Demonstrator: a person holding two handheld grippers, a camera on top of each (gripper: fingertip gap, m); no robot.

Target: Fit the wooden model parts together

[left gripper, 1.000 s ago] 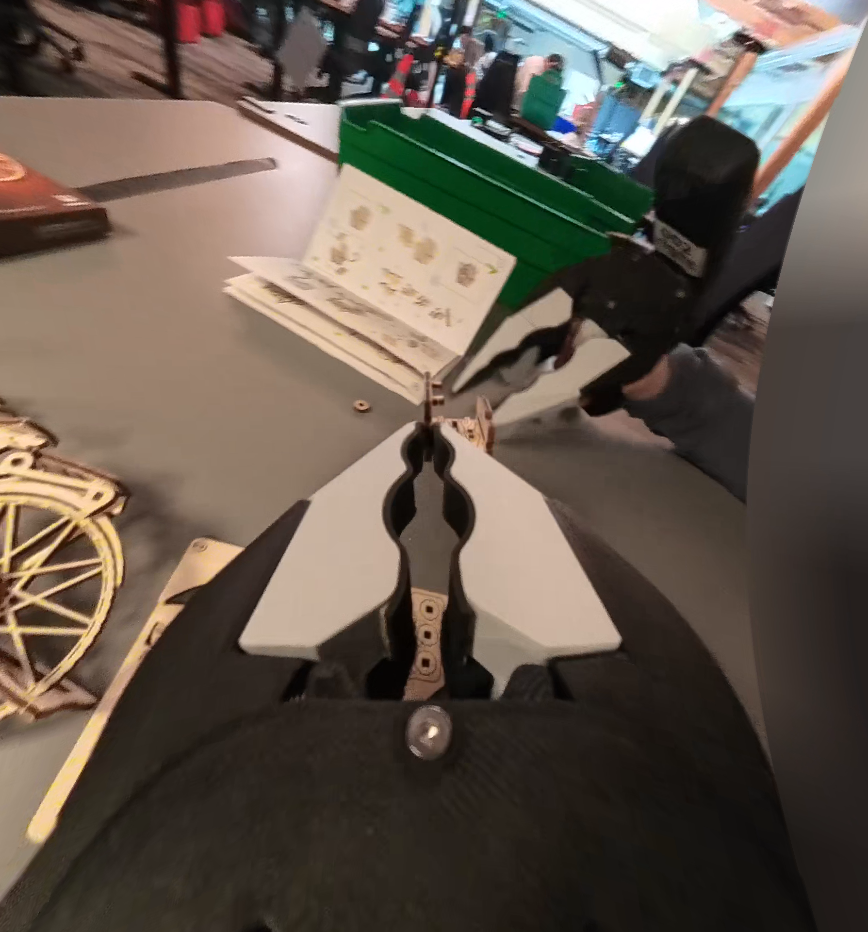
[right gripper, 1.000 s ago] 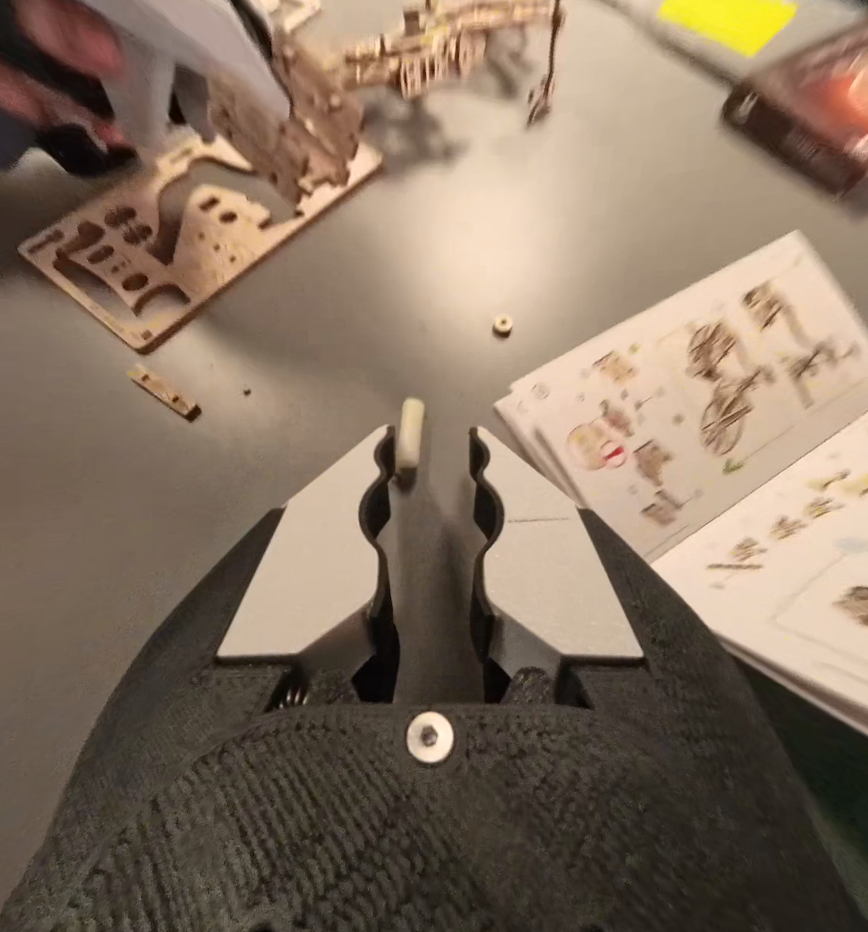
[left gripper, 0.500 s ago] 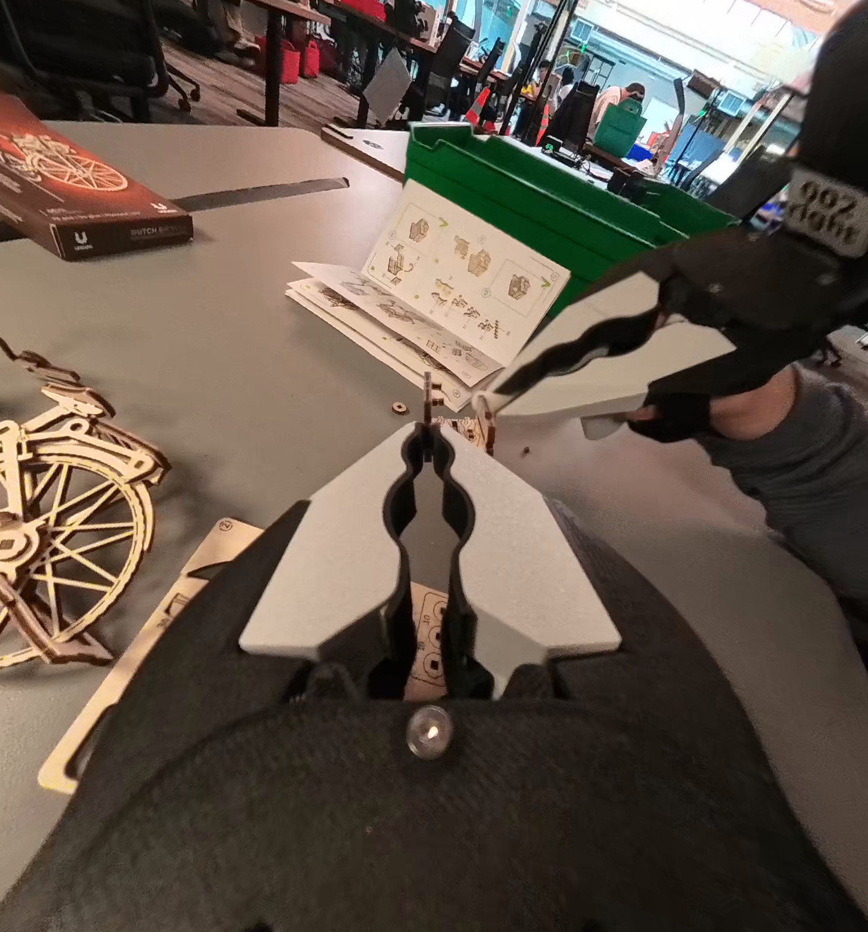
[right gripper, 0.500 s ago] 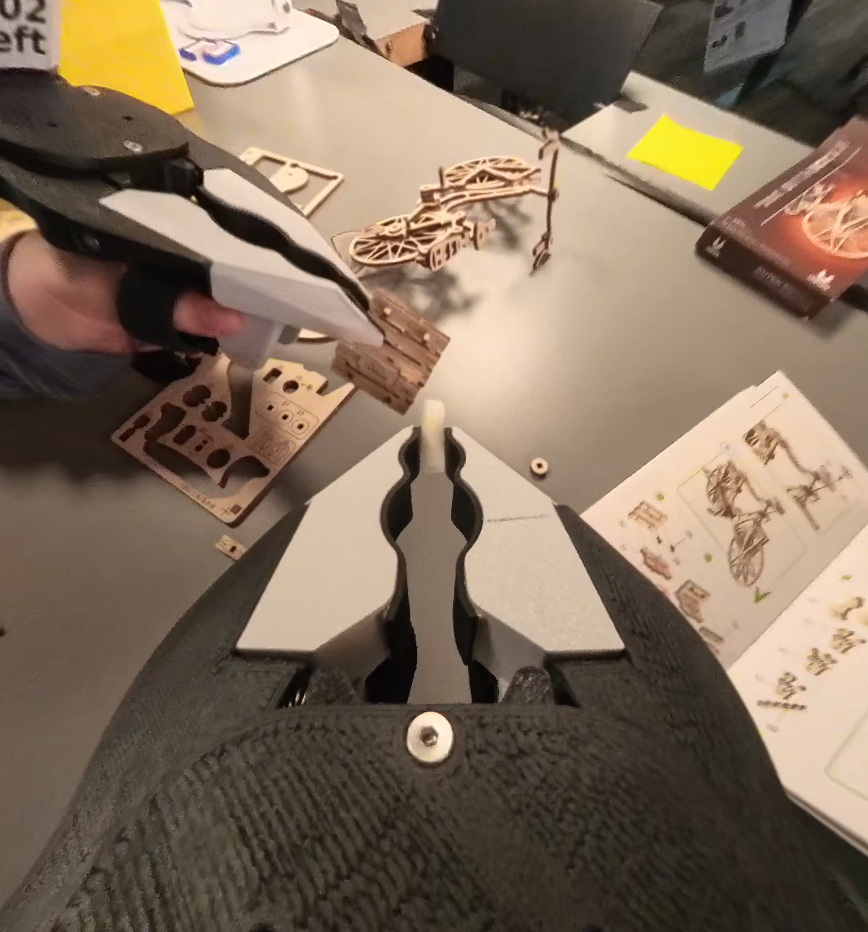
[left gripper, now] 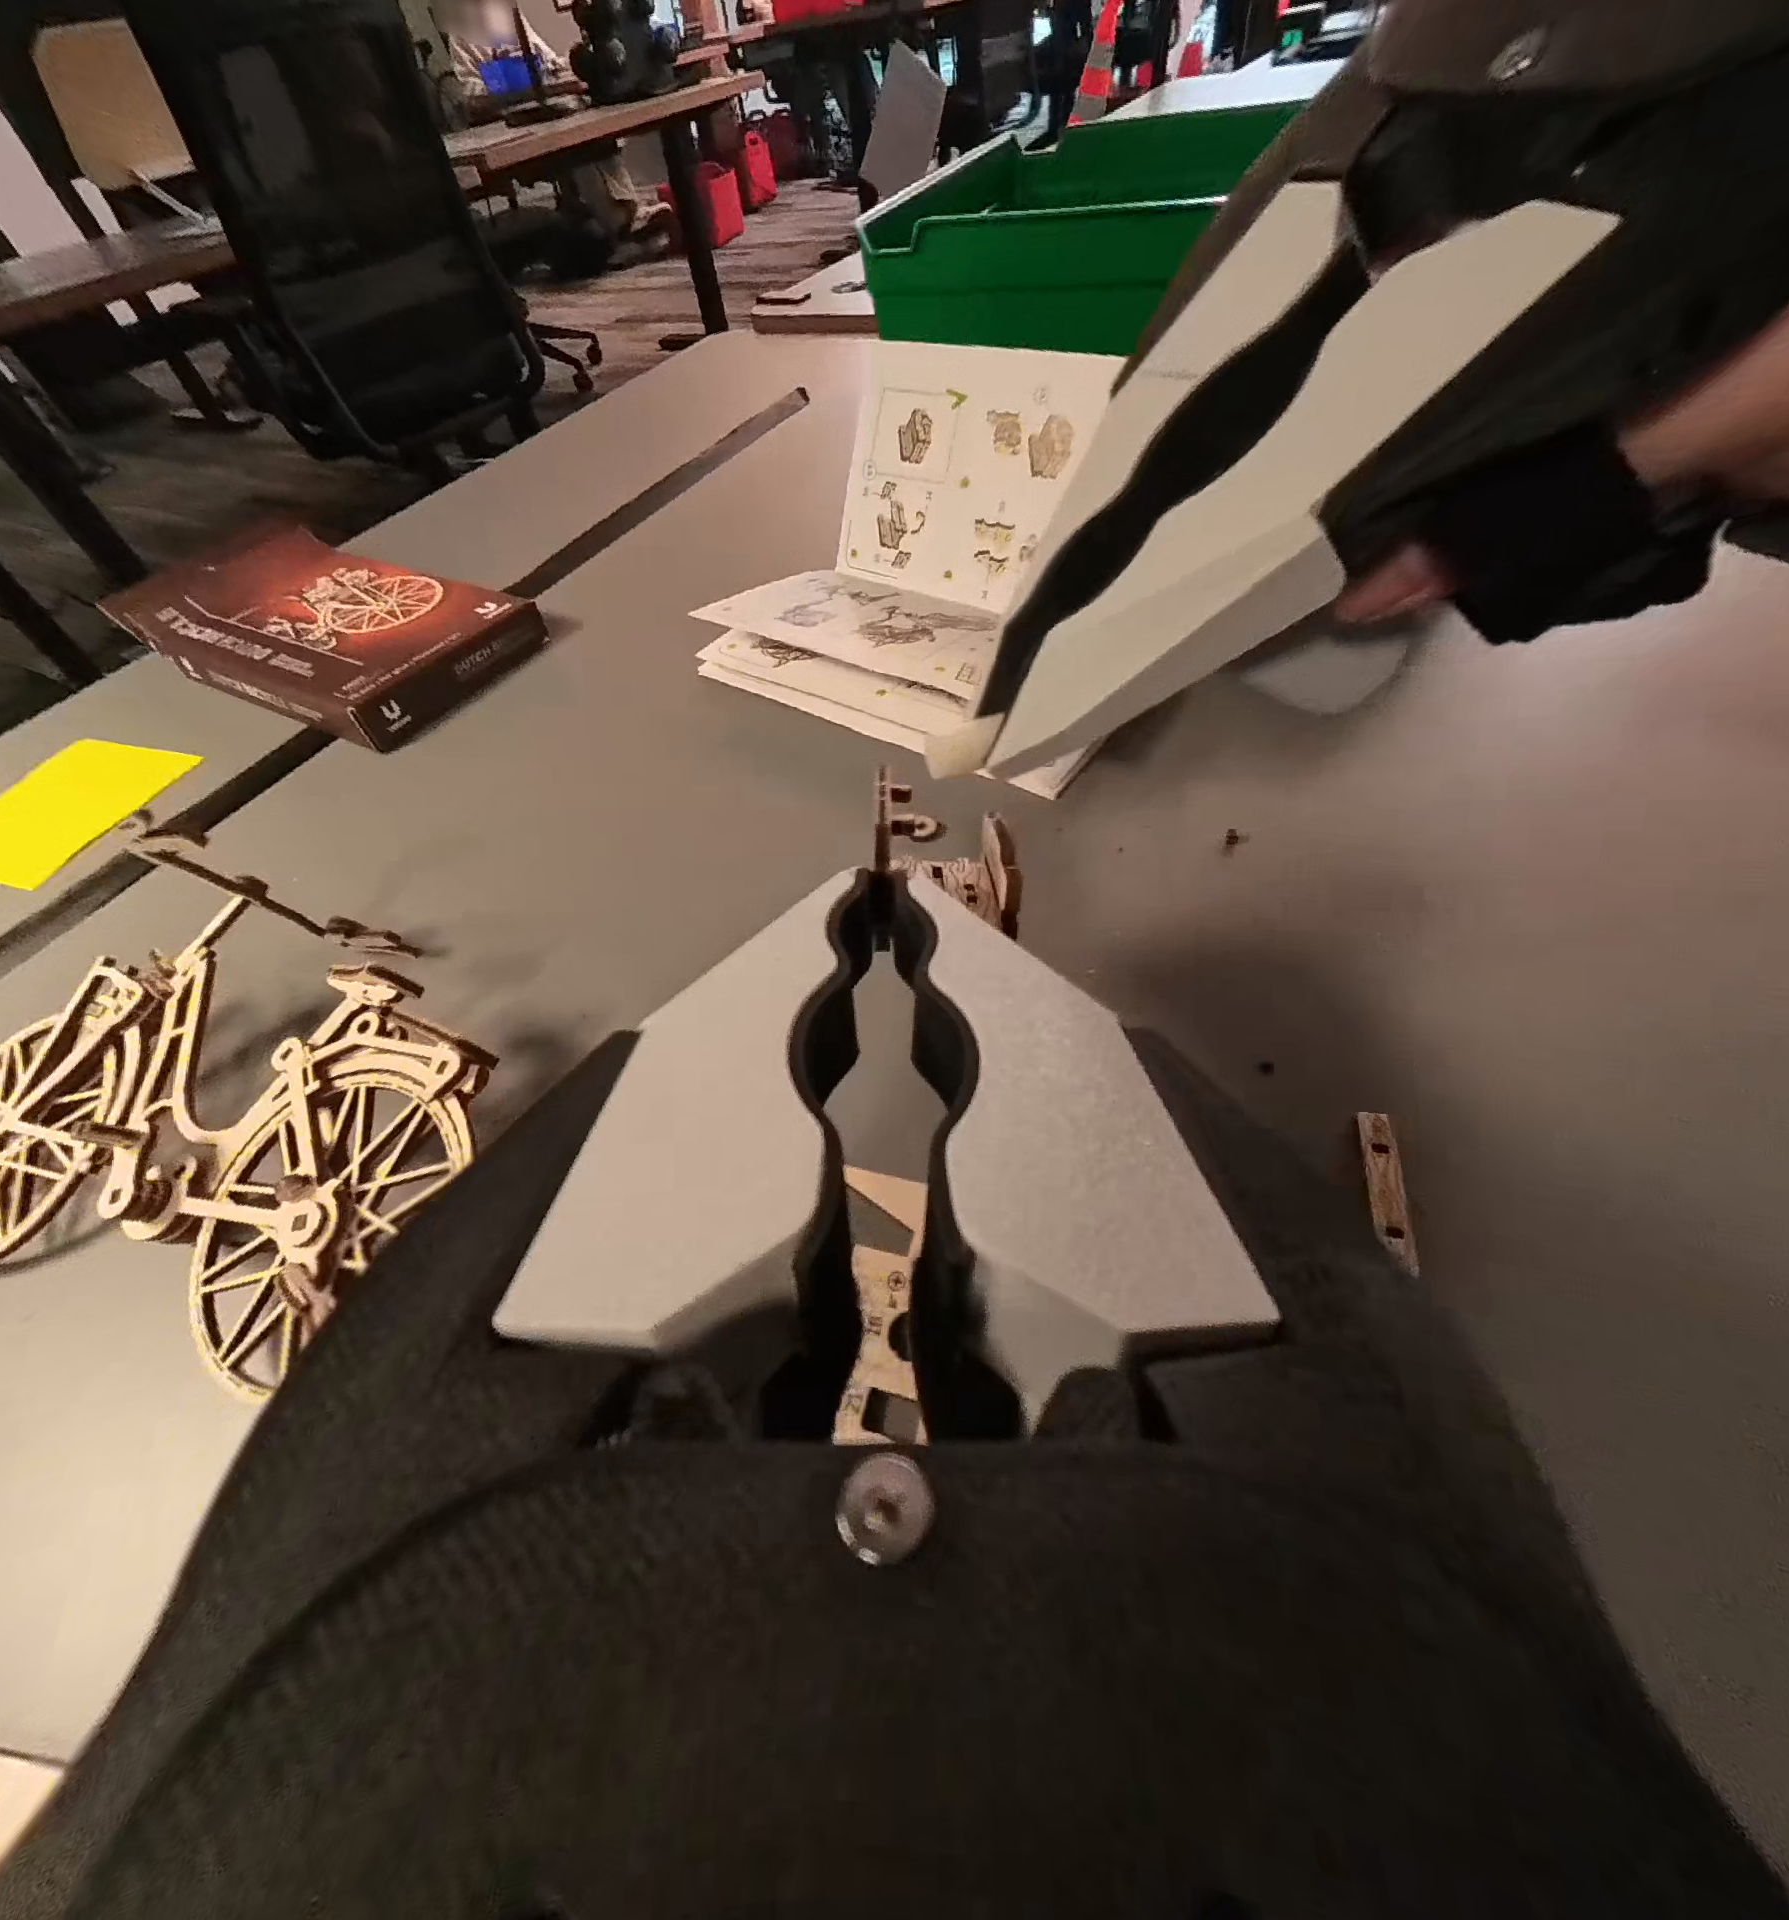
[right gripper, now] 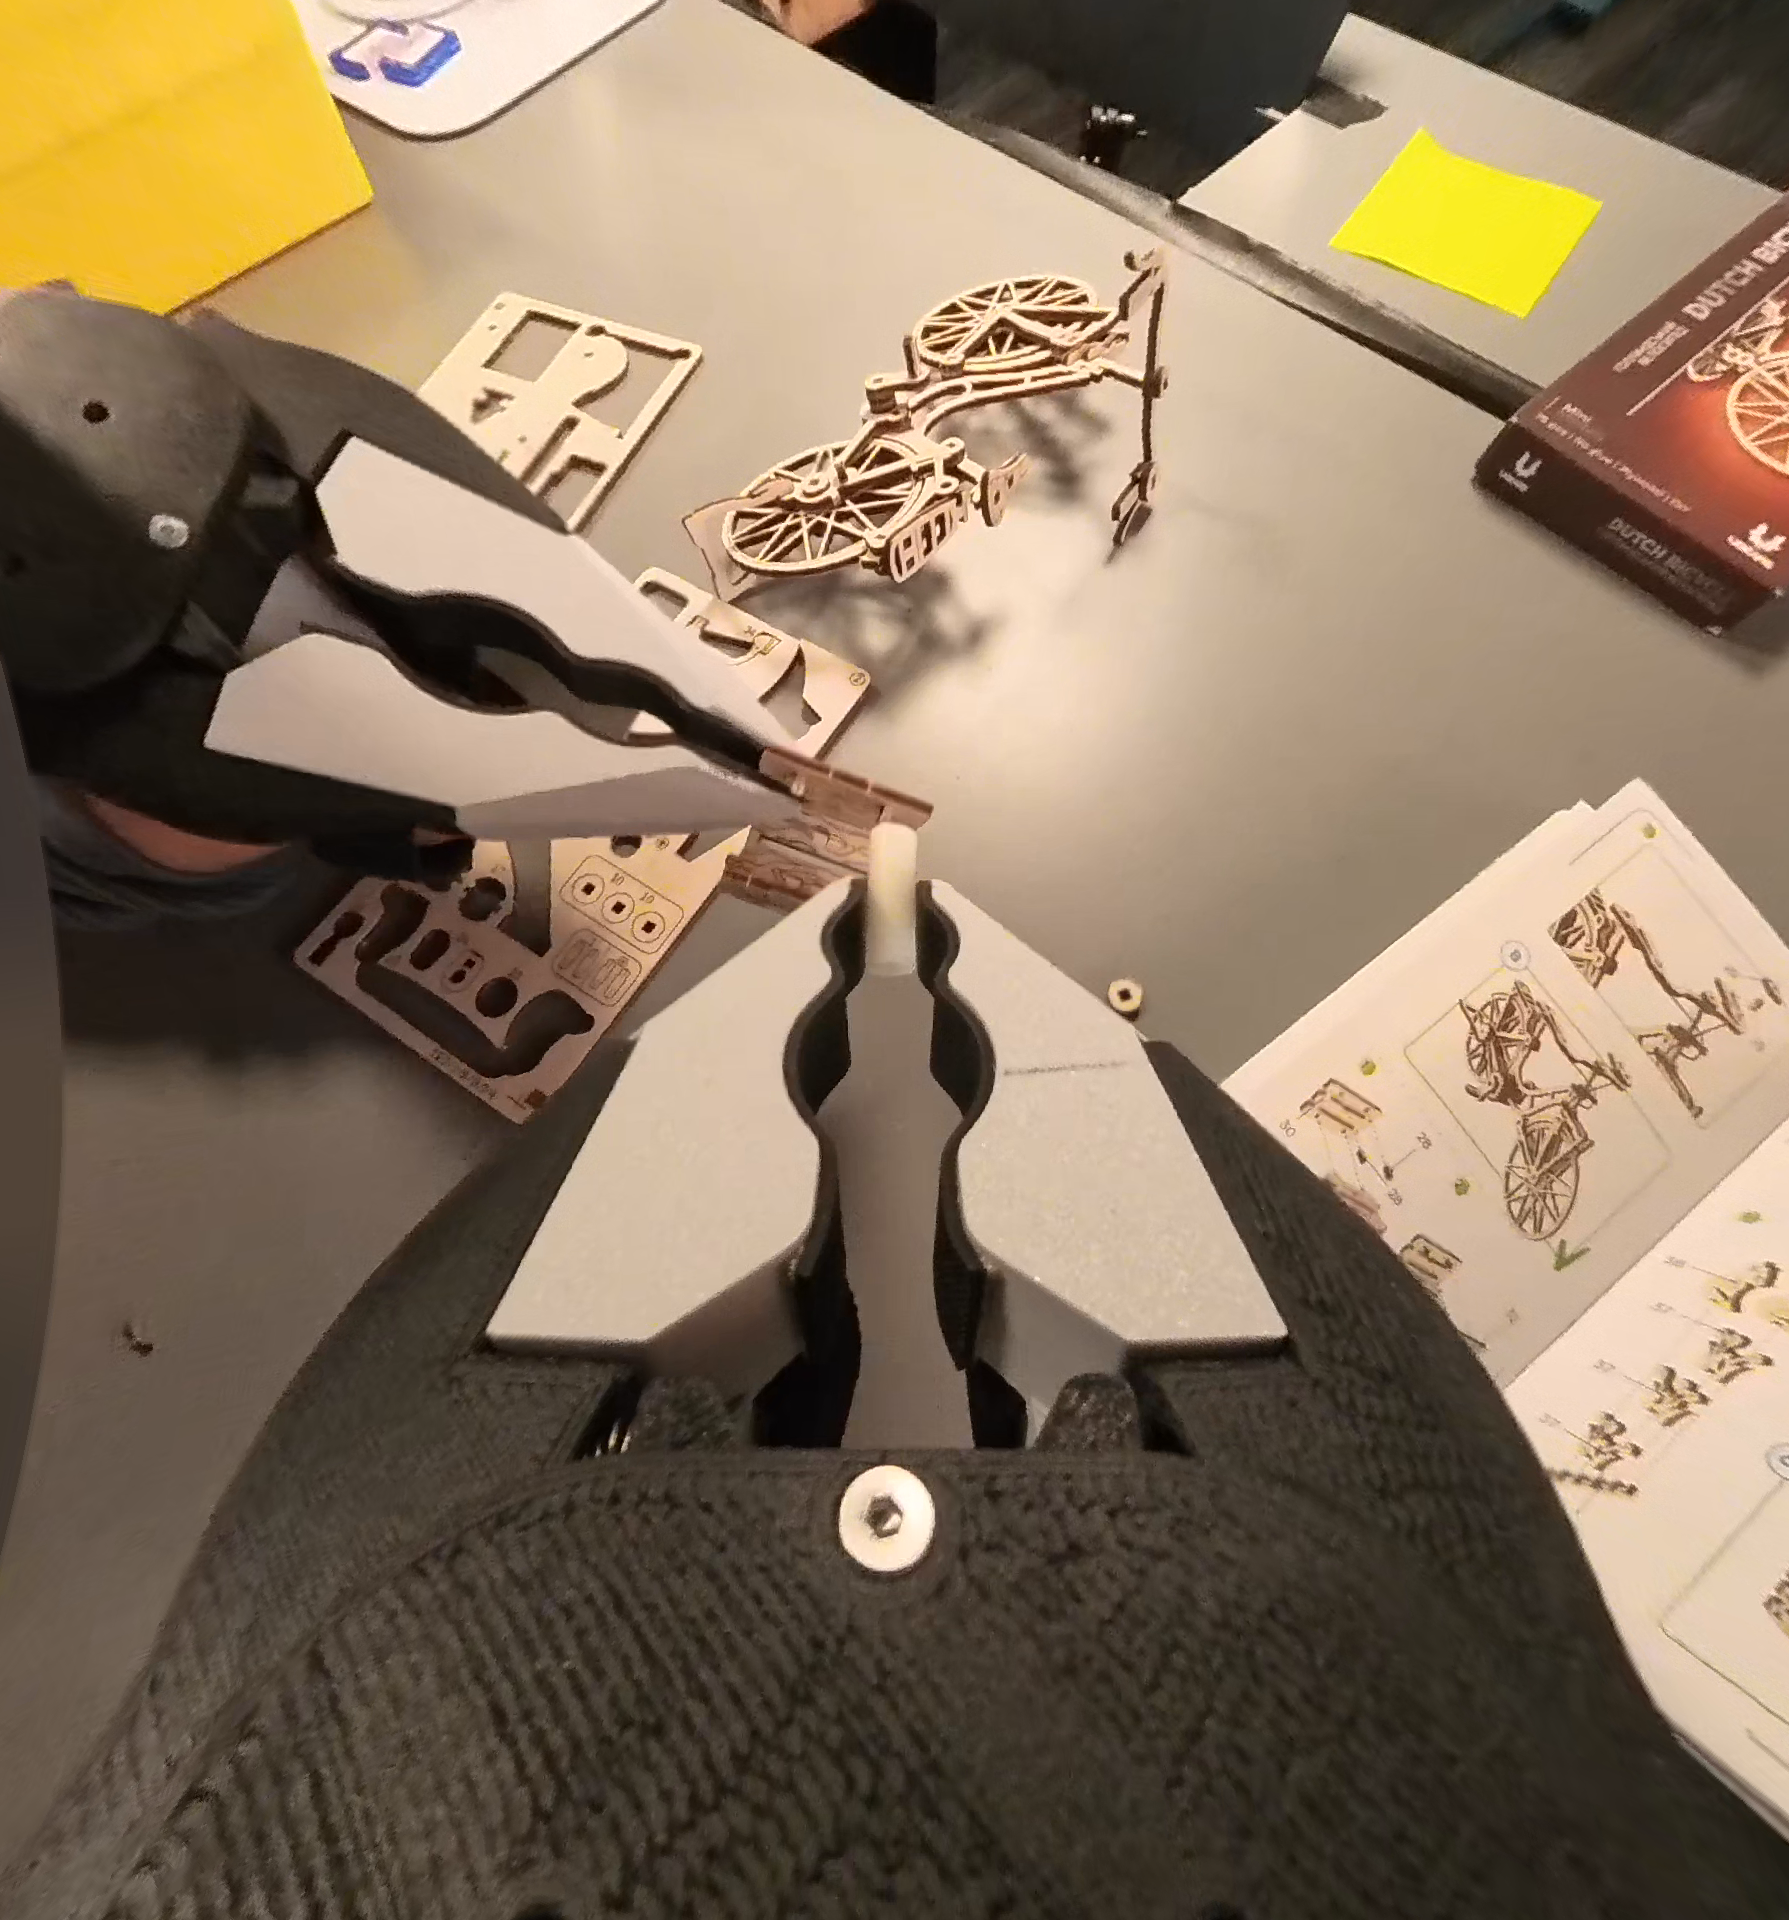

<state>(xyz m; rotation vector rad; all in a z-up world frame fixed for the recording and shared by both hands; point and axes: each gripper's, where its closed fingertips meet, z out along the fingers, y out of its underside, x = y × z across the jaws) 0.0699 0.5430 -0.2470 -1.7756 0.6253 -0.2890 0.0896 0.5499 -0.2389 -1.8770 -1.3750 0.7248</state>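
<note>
My left gripper (left gripper: 879,883) is shut on a small flat wooden assembly (left gripper: 895,821) and holds it edge-on above the table. In the right wrist view the left gripper (right gripper: 781,795) comes in from the left with the wooden assembly (right gripper: 854,805) sticking out of its tips. My right gripper (right gripper: 890,888) is shut on a short white peg (right gripper: 888,909) that stands upright. The peg's top is right under the assembly's end, touching or nearly so. In the left wrist view the right gripper (left gripper: 973,743) comes down from the upper right, just above the assembly.
A finished wooden bicycle (right gripper: 931,447) stands on the grey table (right gripper: 1181,727), with cut-out wooden sheets (right gripper: 495,966) beside it. An open instruction booklet (right gripper: 1492,1143), a dark box (right gripper: 1700,416), a yellow note (right gripper: 1461,218), a small ring (right gripper: 1126,997) and a green crate (left gripper: 1025,260) lie around. My two grippers' fingertips are within a few centimetres of each other.
My right gripper closed on the white peg, lifted it off the table and brought it up to the wooden assembly. My left gripper swung its assembly toward the peg.
</note>
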